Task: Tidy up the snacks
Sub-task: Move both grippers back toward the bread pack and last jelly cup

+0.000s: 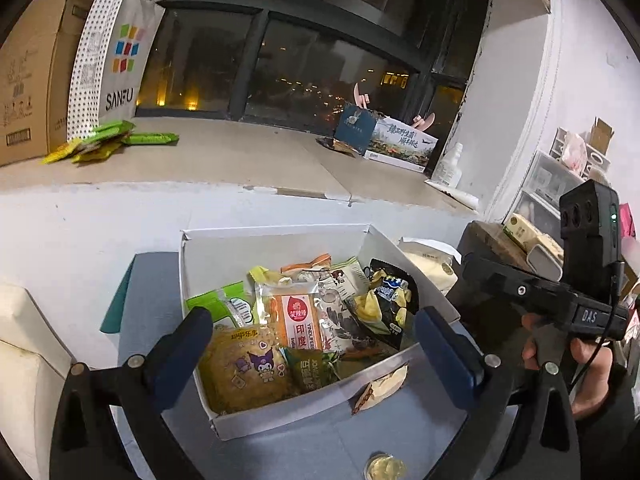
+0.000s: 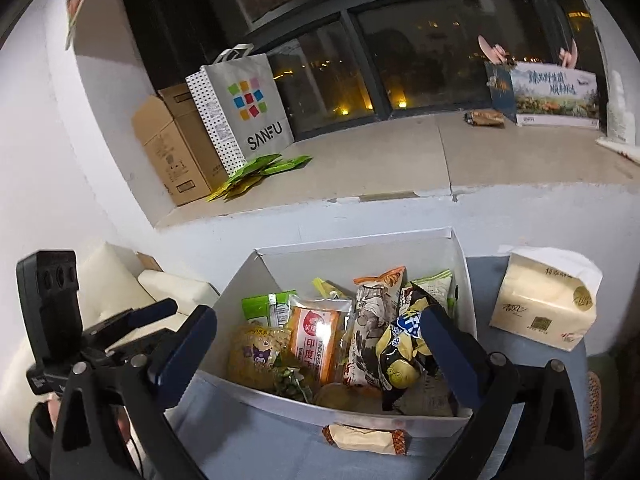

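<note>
Snacks (image 1: 304,320) fill a white box (image 1: 280,236) on the table, with one packet (image 2: 366,438) lying outside against the near wall. Both the left gripper (image 1: 314,344) and right gripper (image 2: 316,342) hang over the box with jaws wide apart and nothing between them. The loose packet looks the likely next pick: come low, pinch its crimped end and lift it clear of the rim.

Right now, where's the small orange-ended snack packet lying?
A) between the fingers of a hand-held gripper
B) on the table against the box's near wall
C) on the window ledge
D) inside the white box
B: the snack packet lies outside the white box, on the table against its near wall.
</note>
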Motion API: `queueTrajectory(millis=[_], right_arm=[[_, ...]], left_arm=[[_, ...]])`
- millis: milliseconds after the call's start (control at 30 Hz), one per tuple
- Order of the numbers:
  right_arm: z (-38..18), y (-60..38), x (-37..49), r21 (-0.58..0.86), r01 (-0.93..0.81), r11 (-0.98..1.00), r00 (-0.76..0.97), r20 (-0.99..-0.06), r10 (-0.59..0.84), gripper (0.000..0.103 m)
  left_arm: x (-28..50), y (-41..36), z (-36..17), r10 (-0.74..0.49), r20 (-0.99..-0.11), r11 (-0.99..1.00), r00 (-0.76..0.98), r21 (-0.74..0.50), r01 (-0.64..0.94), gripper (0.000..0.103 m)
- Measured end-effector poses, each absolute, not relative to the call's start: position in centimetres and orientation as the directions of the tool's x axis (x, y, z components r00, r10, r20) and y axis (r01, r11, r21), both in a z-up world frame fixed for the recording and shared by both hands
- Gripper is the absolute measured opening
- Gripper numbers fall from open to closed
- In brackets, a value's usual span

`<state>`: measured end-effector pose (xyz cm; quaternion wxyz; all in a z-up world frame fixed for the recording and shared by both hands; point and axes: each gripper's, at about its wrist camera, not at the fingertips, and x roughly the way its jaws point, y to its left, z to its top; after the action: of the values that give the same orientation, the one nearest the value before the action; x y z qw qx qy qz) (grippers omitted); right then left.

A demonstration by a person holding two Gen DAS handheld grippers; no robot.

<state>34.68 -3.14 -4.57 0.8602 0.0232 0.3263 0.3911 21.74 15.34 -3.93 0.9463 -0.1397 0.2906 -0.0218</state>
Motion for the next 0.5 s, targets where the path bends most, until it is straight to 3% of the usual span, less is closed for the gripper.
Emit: queueTrajectory(millis=[300,500], right_arm=[[-4.9,-5.8,29.0,0.231,-0.650,0.724,0.556,-0.504,0.661,0.103],[-9.8,-9.3,25.0,0.238,-0.570,0.787,0.591,-0.547,0.593,0.103]], left_arm=[[15.8,12.3,-3.6,-0.101,-0.508,0.973,0.855,-0.230,-0.022,0.103],[11.6,9.8,-6.1,-0.066,-0.511,0.978,0.857,-0.203,-0.046,0.103]])
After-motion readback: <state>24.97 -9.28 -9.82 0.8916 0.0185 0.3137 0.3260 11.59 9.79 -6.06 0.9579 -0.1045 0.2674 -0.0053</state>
